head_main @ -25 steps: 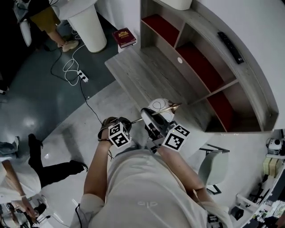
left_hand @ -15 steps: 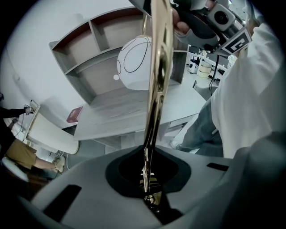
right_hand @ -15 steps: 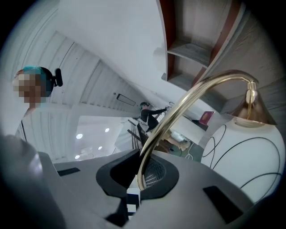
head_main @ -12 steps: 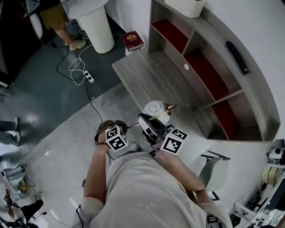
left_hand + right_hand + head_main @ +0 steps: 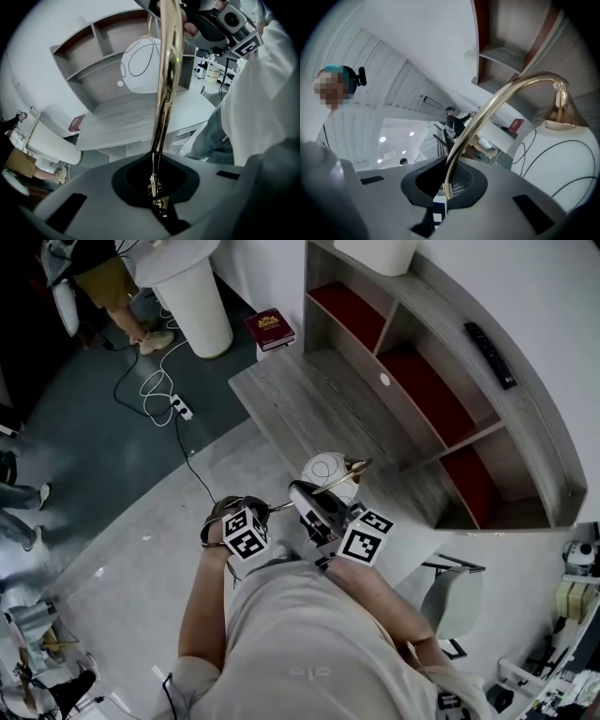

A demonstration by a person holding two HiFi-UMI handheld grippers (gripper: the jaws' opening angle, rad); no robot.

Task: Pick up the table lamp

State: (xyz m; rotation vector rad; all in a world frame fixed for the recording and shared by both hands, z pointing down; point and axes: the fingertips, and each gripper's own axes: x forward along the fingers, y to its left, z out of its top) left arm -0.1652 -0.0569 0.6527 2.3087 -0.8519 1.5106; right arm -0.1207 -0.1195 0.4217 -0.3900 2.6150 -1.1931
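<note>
Gripping the table lamp [image 5: 328, 474] with both tongs, held up in front of the person's chest.

My left tongs [image 5: 157, 199] point steeply down. Their jaws are closing, with the lamp's straight brass stem [image 5: 165, 79] between them and the pads pressed on it. My right tongs [image 5: 443, 190] are clamped narrow on the curved brass arm [image 5: 497, 101]. In the head view the white globe shade [image 5: 327, 465] sits at twelve o'clock from both tongs, just beyond them, near the edge of a low grey wood platform [image 5: 300, 399]. A shelf unit [image 5: 450, 306] with red-backed bays runs from twelve to three o'clock, with a black remote [image 5: 487, 341] on its top. At eleven o'clock lies a red book [image 5: 269, 326], near a white pedestal [image 5: 197, 306]. A power strip [image 5: 183, 409] lies on the floor at ten.
</note>
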